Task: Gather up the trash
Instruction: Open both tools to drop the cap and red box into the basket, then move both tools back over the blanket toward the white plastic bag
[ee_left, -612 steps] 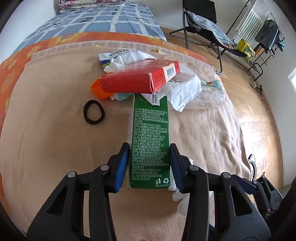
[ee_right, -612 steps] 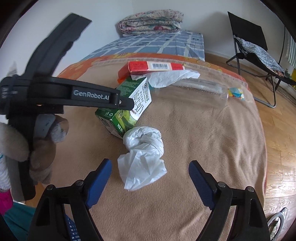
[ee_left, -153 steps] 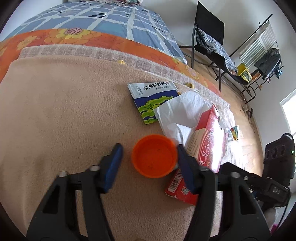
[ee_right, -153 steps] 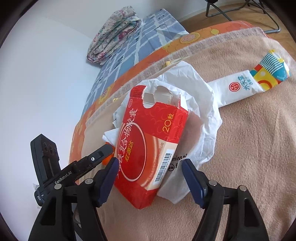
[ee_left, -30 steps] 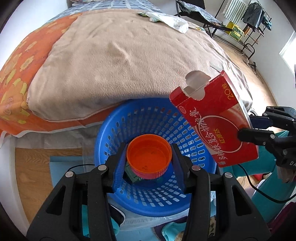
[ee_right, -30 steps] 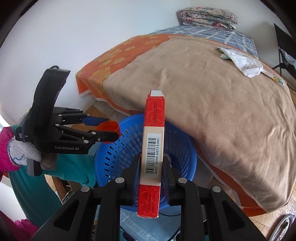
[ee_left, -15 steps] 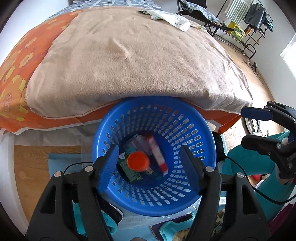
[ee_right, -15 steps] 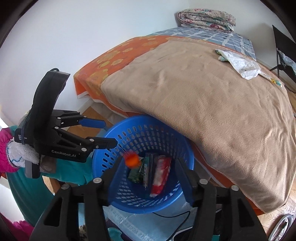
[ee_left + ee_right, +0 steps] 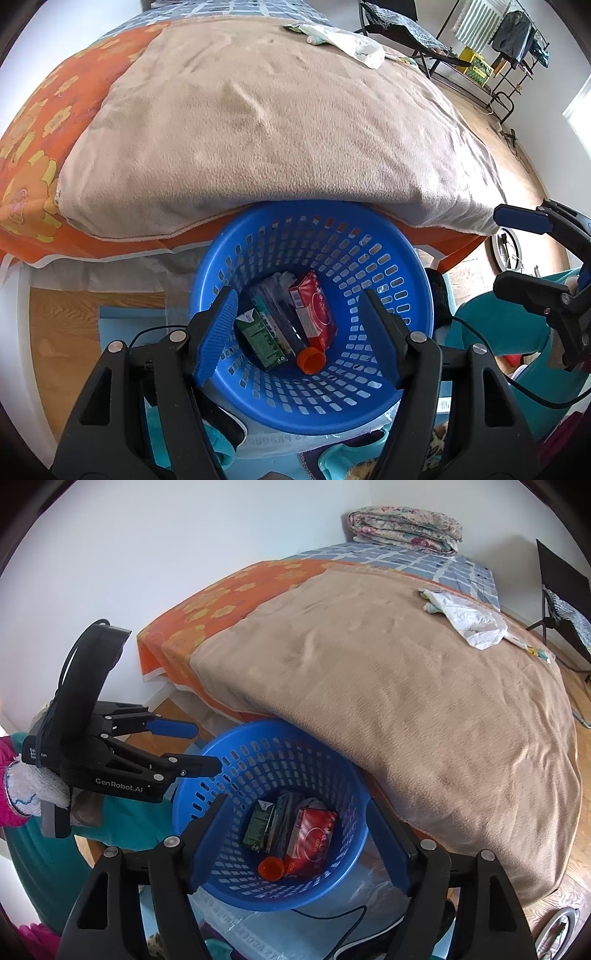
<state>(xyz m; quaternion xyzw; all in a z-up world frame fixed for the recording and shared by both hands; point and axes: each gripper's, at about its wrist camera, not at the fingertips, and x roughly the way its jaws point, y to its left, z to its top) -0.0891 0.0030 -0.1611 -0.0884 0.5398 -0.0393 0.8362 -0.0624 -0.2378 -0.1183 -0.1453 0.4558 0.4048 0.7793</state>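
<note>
So both grippers hang over the blue basket (image 9: 413, 280) that sits on the floor right against the foot of the bed. The left gripper (image 9: 301, 334) has its jaws apart with nothing between them. The right gripper (image 9: 295, 840) is opening its jaws at this moment, also with nothing in them.

Writing first: the side of the left gripper reads "GenRobot.AI" in the right wrist view. The clear plastic sheet (image 9: 255, 943) under the basket has letters on it, but they're upside down and I can't honestly make them out. The box labels are too small to read too.

Count in the basket: one red box (image 9: 314, 312), one green carton (image 9: 260, 338), one orange cap (image 9: 310, 360), and one dark wrapper (image 9: 277, 306) wedged between the carton and the box; there may be something white crumpled behind them, hard to tell.

The red box lies flat, face up, its long axis running from the near wall of the basket towards the bed. The green carton lies parallel to it, on the left. The cap sits at the near end of the box, tipped on its side with its open mouth facing the left camera.

Up on the tan blanket (image 9: 406, 686) there's one white plastic bag (image 9: 469, 620) at the far end, well apart from the basket.
</note>
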